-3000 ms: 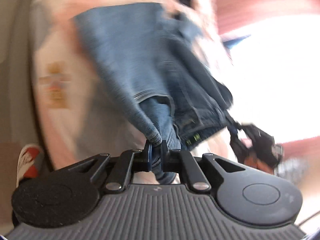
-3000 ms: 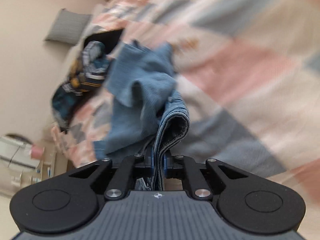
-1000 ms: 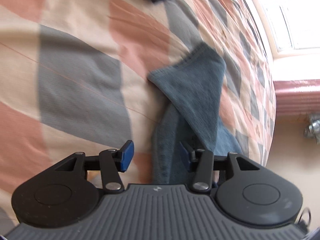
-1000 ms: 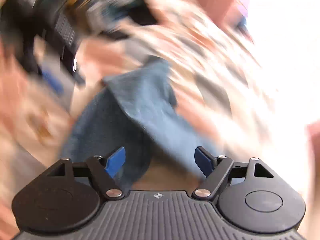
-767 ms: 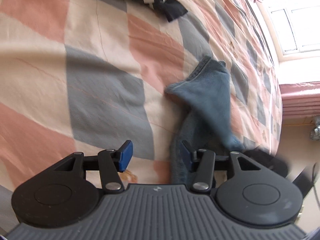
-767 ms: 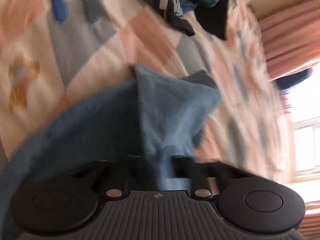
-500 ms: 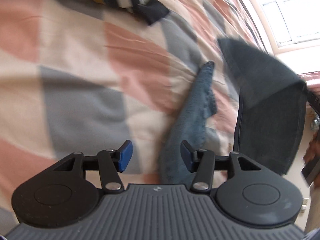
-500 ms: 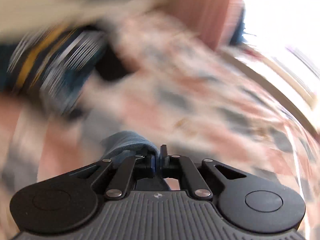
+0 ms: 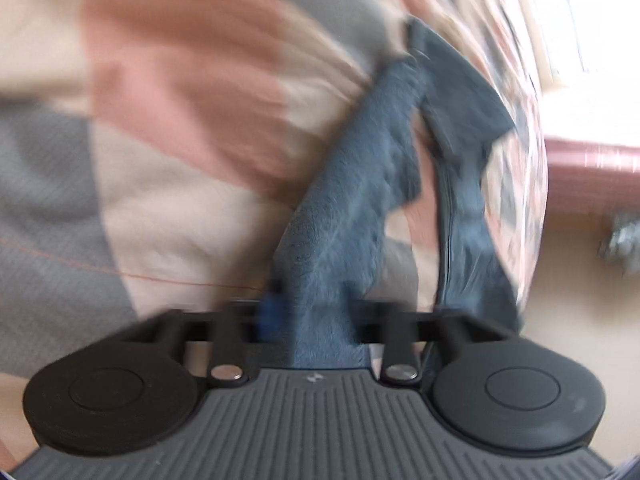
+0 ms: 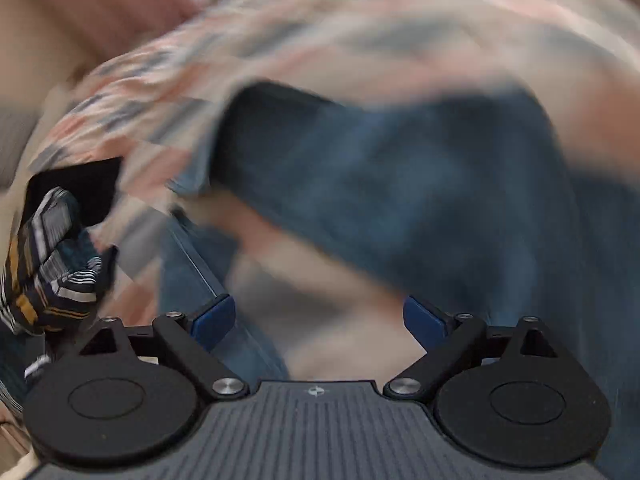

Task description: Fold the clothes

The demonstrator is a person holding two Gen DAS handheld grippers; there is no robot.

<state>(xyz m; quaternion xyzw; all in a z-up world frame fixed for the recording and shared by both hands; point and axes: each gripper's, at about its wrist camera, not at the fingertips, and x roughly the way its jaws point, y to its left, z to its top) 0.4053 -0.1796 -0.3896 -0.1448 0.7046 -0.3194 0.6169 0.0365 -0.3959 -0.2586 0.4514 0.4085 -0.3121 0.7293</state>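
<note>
Blue jeans (image 9: 352,208) lie crumpled on the checked bedspread (image 9: 180,100). One narrow leg runs down the left wrist view into my left gripper (image 9: 312,312), which is shut on it; that view is blurred. In the right wrist view the jeans (image 10: 420,184) spread as a broad dark blue sheet across the upper right, with a thinner strip beside the left pad. My right gripper (image 10: 318,320) hangs above the bedspread (image 10: 360,20), its jaws opening wide, and nothing sits between its blue fingertips (image 10: 212,320).
A heap of striped clothes (image 10: 48,264) with a black garment (image 10: 80,188) behind it lies at the left edge of the bed. A pink curtain (image 9: 592,156) and a bright window stand beyond the bed's far side.
My left gripper, open over the jeans leg before, has dropped and shut on it. My right gripper, shut on denim half a second ago, has let go, opened and swung round.
</note>
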